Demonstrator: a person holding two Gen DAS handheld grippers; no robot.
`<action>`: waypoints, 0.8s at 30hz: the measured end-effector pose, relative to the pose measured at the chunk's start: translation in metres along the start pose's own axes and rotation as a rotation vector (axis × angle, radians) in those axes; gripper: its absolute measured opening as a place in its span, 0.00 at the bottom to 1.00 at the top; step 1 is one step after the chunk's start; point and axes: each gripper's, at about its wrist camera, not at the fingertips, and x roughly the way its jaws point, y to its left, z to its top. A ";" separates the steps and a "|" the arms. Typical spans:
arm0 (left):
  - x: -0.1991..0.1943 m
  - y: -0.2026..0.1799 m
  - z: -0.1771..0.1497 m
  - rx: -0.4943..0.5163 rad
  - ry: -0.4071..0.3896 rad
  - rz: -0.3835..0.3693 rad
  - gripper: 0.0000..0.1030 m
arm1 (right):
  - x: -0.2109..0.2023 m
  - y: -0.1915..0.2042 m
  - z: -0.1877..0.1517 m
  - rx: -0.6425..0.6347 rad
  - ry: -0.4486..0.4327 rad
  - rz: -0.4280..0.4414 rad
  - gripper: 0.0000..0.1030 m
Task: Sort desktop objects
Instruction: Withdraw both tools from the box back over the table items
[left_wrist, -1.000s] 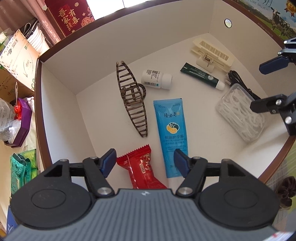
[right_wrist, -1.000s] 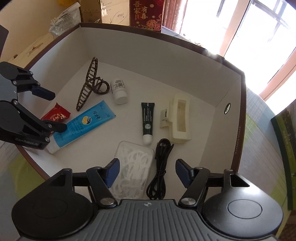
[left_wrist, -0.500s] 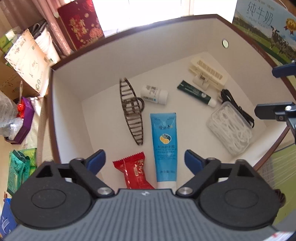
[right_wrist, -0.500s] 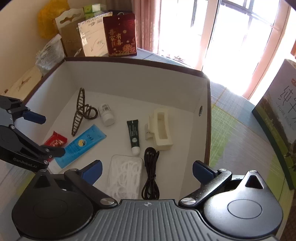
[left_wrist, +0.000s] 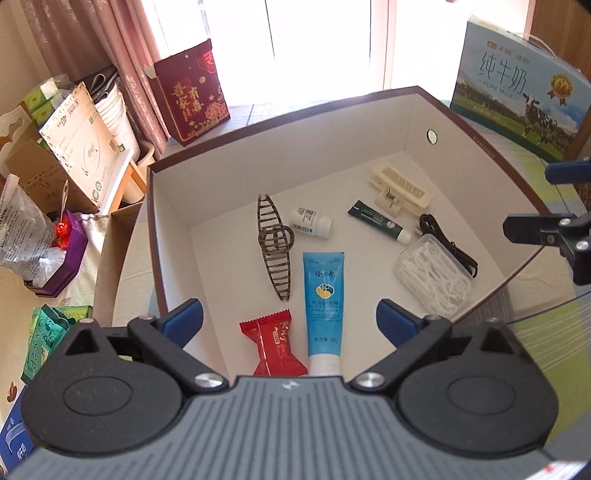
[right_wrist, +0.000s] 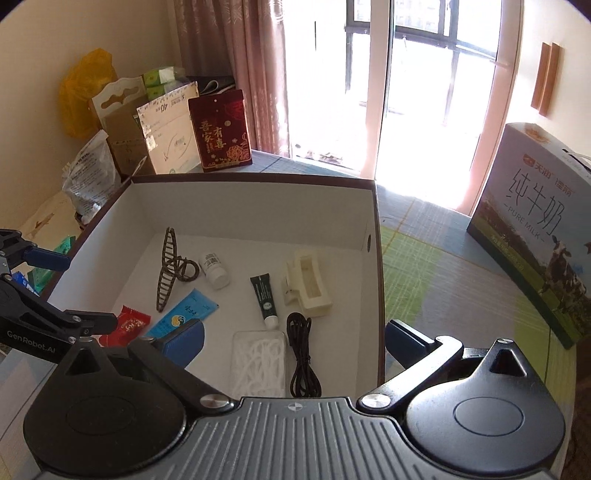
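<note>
Both tongs had lifted higher above the box (left_wrist: 476, 134) than a second before. The left tongs (left_wrist: 289, 323) were still spreading, nothing between them. The right tongs (right_wrist: 293, 338) stood wide and empty. Inside the box lay the red candy (left_wrist: 275, 345), blue tube (left_wrist: 324, 299), small bottle (left_wrist: 309, 222), green tube (left_wrist: 378, 222), hair clips, cable and floss picks.
</note>
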 end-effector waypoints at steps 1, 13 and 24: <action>-0.005 0.000 -0.001 -0.007 -0.009 0.003 0.96 | -0.004 0.000 -0.001 0.010 -0.005 0.006 0.98; -0.065 0.001 -0.030 -0.094 -0.131 0.038 0.99 | -0.059 0.006 -0.030 0.048 -0.139 -0.104 0.98; -0.097 -0.001 -0.072 -0.162 -0.151 0.076 0.99 | -0.094 0.016 -0.065 0.114 -0.177 -0.091 0.98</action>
